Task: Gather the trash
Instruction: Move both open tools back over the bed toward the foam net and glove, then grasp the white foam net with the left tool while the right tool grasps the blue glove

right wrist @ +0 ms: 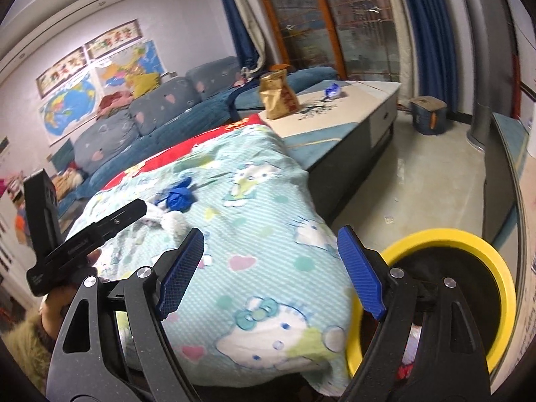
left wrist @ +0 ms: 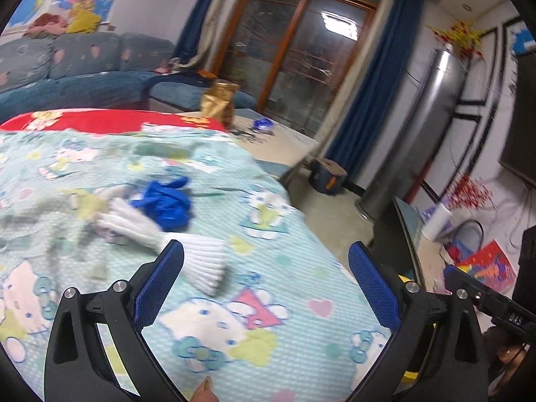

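A crumpled blue glove (left wrist: 165, 202) (right wrist: 179, 197) lies on the cartoon-cat blanket (left wrist: 284, 301) (right wrist: 268, 268), touching a white knit glove (left wrist: 201, 261) (right wrist: 171, 221). In the left wrist view my left gripper (left wrist: 266, 258) is open just short of the white glove's cuff, with nothing between its blue pads. My right gripper (right wrist: 271, 238) is open and empty over the blanket's near corner. A yellow-rimmed trash bin (right wrist: 469, 239) stands on the floor under its right finger. A hand holds the left gripper's black body (right wrist: 83, 244) at the left of the right wrist view.
A low table (right wrist: 351, 110) behind the blanket carries a brown paper bag (right wrist: 279, 97) (left wrist: 217, 100), a blue wrapper (right wrist: 331, 90) (left wrist: 263, 123) and scattered crumbs. A blue sofa (right wrist: 150, 117) runs along the left wall. A dark box (right wrist: 428, 114) sits on the floor near the curtains.
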`<state>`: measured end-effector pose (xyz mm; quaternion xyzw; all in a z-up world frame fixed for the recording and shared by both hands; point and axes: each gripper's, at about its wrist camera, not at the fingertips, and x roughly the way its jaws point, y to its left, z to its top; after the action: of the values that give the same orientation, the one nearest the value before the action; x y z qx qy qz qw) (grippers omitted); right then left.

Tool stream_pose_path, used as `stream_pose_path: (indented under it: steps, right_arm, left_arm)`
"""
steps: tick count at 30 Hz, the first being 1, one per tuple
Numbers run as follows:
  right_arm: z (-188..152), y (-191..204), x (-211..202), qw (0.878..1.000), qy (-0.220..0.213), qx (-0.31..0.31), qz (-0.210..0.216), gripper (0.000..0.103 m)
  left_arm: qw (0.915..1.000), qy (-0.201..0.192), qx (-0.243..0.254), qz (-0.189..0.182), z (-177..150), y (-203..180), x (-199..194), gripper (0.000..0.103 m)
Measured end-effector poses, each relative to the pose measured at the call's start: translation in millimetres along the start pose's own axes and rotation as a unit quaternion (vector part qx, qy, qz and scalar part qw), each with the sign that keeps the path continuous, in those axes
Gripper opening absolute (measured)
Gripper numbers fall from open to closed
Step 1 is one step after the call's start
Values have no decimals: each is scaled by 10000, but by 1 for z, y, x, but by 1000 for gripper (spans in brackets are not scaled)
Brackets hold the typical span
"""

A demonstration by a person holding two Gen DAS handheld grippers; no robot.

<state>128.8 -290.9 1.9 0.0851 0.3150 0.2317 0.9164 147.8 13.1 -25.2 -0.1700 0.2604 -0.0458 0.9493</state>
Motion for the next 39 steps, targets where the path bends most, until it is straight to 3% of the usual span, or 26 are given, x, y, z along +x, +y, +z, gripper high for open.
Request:
stream_pose_path:
  steps: [5, 14, 20, 26, 35, 39]
  right_arm:
    - [13, 23, 17, 9996, 60, -248, 139, 74]
    - [36, 70, 67, 9957, 329, -582, 640, 74]
    - [50, 96, 107, 9912, 612, -844, 820, 74]
    - [59, 118, 155, 9849, 1025, -1093, 863, 73]
    - [55, 146, 220, 9746, 1586, -1279, 935, 60]
    - [53, 153, 245, 9711, 1774, -1309, 910, 58]
  left_arm:
    - [9980, -93, -491, 382, 7, 42, -8, 96]
    - [9909, -36, -1136, 726, 10, 104, -12, 94]
    - [9851, 125, -1612, 589, 8, 137, -2, 73]
    - [9823, 378, -1826, 197, 6, 146, 17, 57]
    - [9771, 555, -2055, -69, 7, 159, 49, 51]
    - [9739, 659, -2168, -136, 5, 166, 61, 35]
